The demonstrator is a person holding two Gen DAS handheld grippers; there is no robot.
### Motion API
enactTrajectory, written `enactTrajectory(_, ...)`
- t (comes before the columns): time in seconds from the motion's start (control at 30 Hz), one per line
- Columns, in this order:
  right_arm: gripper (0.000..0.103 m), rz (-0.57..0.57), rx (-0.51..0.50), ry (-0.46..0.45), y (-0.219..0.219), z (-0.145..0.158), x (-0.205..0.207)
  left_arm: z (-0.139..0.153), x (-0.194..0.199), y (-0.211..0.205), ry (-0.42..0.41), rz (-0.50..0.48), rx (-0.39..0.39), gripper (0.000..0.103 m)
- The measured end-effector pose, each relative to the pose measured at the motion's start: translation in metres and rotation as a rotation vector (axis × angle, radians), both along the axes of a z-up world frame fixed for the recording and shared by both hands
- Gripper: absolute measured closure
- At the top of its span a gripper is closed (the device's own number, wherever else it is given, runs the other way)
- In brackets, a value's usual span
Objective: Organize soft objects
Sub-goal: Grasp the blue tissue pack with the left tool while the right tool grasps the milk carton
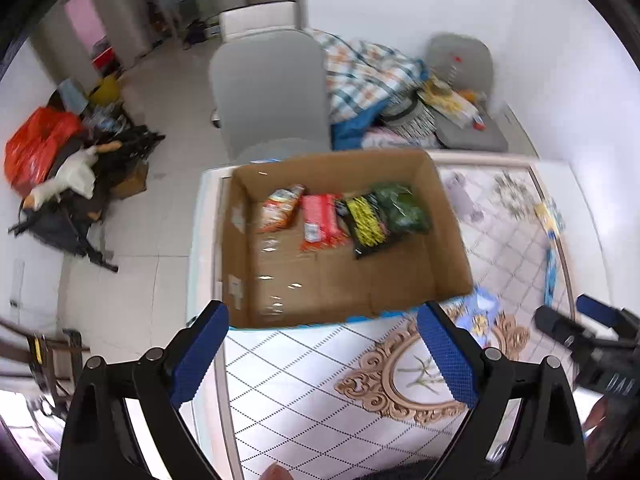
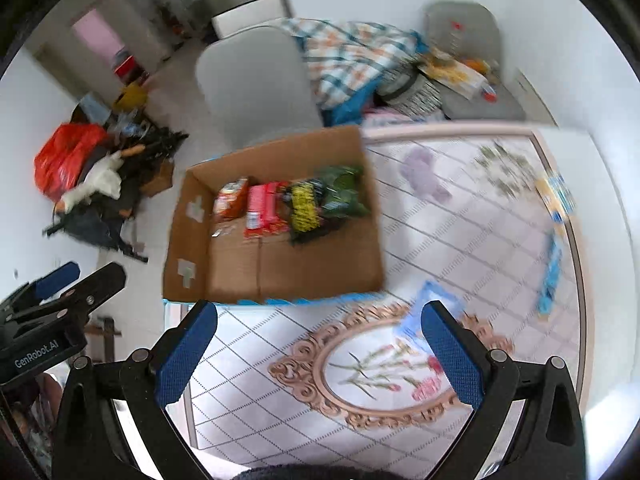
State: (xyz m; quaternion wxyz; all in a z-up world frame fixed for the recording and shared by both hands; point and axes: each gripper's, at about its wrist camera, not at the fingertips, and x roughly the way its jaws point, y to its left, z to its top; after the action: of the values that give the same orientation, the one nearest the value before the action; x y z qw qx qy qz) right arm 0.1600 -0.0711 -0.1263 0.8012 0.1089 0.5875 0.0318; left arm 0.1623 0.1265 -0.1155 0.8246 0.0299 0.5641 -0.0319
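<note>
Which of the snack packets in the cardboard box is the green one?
The green packet is the one at the right end of the row in the cardboard box, beside the black-and-yellow packet; the other two are red and orange.

Even, bright indoor light; no hard shadows. White walls at far right wash out near overexposure in both views. Small specular glints on clear tape inside the open brown cardboard box (image 1: 280,276). Strong fisheye barrel distortion, black vignette at corners. Motion blur throughout, heavier in right wrist view: purple soft toy (image 2: 424,176) and patterned white tablecloth (image 2: 480,240) smeared.
</note>
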Motion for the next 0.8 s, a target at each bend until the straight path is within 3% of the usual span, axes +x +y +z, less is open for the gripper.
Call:
enactTrajectory(0.23, 0.0, -0.247, -0.031, 0.156, -0.128, -0.051, -0.04, -0.056, -0.006, -0.1, 0.103, -0.198, 0.06, 0.007)
enactTrajectory(0.53, 0.0, -0.447, -0.04, 0.309, -0.258, -0.125, -0.071, -0.182, 0.004, -0.252, 0.346, -0.467, 0.137, 0.007)
enactTrajectory(0.7, 0.0, -0.473, -0.019, 0.34, -0.302, -0.149, -0.067, -0.244, 0.014, -0.293, 0.473, -0.484, 0.192, 0.007)
enactTrajectory(0.8, 0.0, -0.465, 0.001, 0.355, -0.32, -0.164, -0.055, -0.264, 0.015, -0.308, 0.517, -0.49, 0.21, 0.007)
